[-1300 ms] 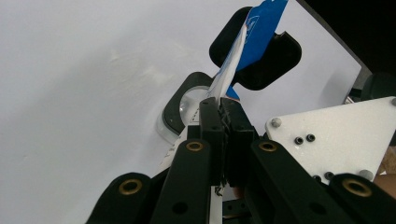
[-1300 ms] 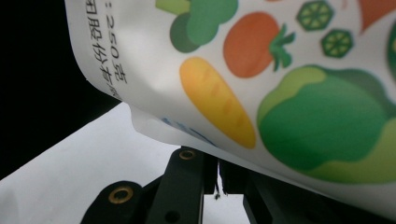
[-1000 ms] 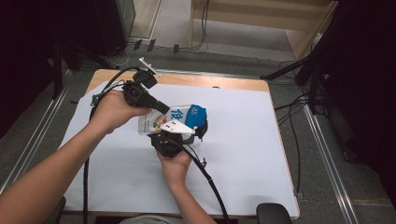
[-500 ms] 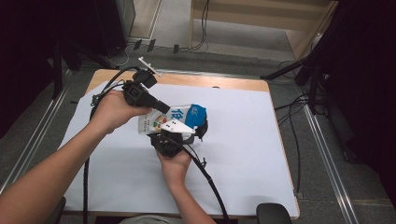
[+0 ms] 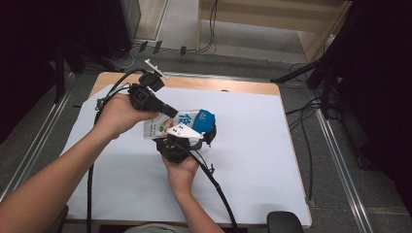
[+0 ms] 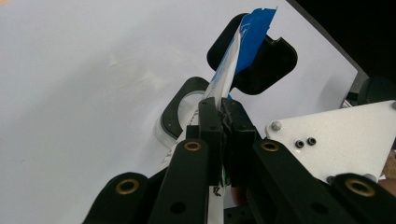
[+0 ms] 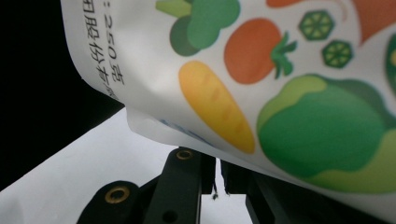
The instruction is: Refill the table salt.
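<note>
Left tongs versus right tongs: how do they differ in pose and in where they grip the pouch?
The left tongs reach in from the left onto the pouch; the right tongs come from below, toward its near edge. The left carries a black top, the right a white plate. Both are shut on the pouch.

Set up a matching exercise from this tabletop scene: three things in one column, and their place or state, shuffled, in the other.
Things:
1. left gripper
2. pouch
3. white sheet

Place or state:
A. covers the tabletop
B. printed with vegetables, blue at one end
C. jaws shut on the pouch's edge

Pairs: 1-C, 2-B, 3-A
</note>
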A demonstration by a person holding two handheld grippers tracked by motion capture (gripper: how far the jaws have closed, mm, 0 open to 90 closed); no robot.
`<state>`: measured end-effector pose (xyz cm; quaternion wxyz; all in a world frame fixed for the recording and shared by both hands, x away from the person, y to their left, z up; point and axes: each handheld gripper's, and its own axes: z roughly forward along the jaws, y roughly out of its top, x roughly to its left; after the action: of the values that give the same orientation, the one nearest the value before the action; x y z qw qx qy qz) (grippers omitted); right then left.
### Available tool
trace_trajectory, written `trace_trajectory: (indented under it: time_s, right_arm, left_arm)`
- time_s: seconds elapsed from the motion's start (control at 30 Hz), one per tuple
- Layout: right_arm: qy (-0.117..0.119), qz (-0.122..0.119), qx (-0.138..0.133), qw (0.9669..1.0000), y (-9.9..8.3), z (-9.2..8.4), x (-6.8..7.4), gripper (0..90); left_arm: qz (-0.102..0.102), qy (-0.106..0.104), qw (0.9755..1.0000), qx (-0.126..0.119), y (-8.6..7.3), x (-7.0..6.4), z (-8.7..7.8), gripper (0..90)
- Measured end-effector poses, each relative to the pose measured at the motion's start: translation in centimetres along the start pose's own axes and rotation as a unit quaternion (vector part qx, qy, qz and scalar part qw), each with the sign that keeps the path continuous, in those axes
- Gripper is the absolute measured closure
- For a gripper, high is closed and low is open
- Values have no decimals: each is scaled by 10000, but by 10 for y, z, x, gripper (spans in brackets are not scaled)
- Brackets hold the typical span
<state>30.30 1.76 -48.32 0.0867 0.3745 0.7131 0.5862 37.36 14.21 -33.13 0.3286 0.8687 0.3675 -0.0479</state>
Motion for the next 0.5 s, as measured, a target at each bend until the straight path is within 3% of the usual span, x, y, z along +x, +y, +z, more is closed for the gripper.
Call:
trace_trajectory:
  time_s: [0.5]
  right_arm:
    - [26, -34, 11, 10000, -1, 0, 1, 855]
  left_arm:
    - [44, 42, 10000, 29, 0, -1, -2, 900]
